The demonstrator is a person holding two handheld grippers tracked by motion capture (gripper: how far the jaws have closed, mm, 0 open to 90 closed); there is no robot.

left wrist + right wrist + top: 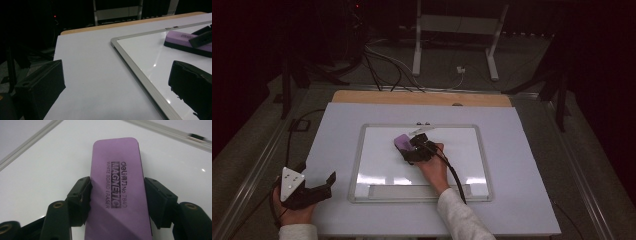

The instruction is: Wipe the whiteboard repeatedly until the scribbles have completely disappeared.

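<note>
Right gripper point(117, 192) clamps the purple eraser point(120, 185) on the whiteboard point(472, 150), seemingly flat; left gripper point(319, 187) gapes.

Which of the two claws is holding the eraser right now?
The right claw, shut on the purple eraser over the whiteboard. The left claw rests open and empty off the board.

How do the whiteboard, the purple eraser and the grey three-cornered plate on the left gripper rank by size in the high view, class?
1. whiteboard
2. grey plate and purple eraser: too alike to rank, the eraser partly covered.
</note>
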